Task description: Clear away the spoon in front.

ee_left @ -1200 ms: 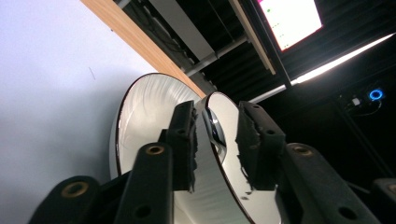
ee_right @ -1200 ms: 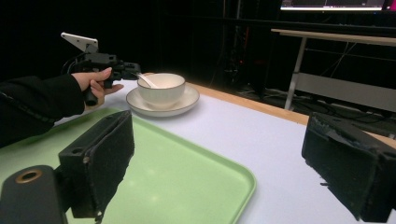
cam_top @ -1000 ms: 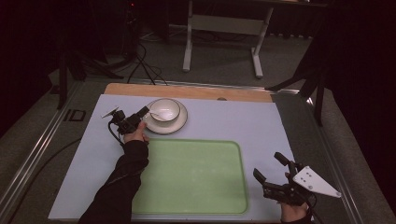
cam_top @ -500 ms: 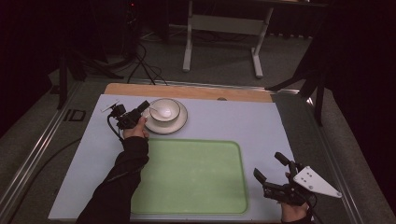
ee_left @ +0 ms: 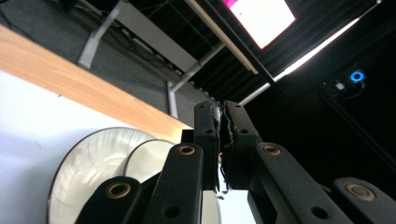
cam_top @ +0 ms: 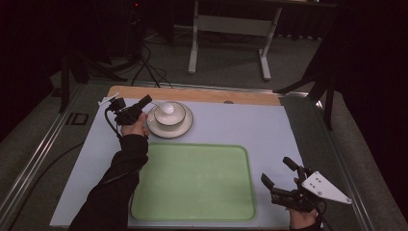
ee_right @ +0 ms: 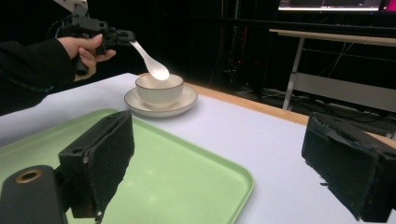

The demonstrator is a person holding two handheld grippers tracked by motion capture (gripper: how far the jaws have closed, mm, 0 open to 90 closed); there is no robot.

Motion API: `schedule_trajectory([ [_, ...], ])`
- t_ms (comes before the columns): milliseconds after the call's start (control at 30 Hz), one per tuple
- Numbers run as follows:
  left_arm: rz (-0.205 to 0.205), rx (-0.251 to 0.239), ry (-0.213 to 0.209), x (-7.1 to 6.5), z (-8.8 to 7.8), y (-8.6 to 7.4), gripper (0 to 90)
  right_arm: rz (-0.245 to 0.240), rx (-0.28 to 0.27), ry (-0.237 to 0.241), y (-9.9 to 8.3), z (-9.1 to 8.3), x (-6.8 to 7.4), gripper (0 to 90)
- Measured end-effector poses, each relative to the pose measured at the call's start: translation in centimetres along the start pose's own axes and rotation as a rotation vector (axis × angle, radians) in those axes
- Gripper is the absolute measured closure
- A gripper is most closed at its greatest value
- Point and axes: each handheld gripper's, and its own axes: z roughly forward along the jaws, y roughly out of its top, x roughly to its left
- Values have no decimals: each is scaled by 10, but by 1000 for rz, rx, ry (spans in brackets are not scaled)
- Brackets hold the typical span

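A glossy white ceramic spoon (ee_right: 148, 59) hangs tilted over a small white bowl with a dark rim (ee_right: 159, 89), its scoop just above the bowl's mouth and its handle rising toward ten o'clock in the right gripper view. The bowl sits on a round white saucer with a dark edge (cam_top: 184, 128), which rests on the pale blue tabletop (cam_top: 240, 120) at about eleven o'clock from the middle of the high view.

The left tongs (cam_top: 145, 101) pinch the spoon's handle; in the left gripper view their two black jaws are pressed close together with only a thin sliver between them, and the saucer and bowl lie below at seven o'clock. The left hand (cam_top: 134, 126) grips the tool just beside the saucer's nine o'clock edge.

A flat rectangular light green plastic tray (cam_top: 192, 178) lies nearer the person, at six o'clock from the saucer and apart from it.

The right tongs (cam_top: 278, 171) hover at the tray's four o'clock corner, well apart from the bowl, their jaws spread wide and holding nothing.
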Motion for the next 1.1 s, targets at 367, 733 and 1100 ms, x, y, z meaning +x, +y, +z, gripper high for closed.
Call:
schedule_trajectory([
  [367, 94, 41, -40, -23, -19, 29, 858, 2, 4, -4, 0, 0, 0, 93],
  [733, 185, 173, -85, -40, -39, 51, 858, 1, 6, -8, 0, 0, 1, 93],
  [1100, 277, 295, -161, -55, -59, 62, 858, 3, 8, -9, 0, 0, 0, 93],
])
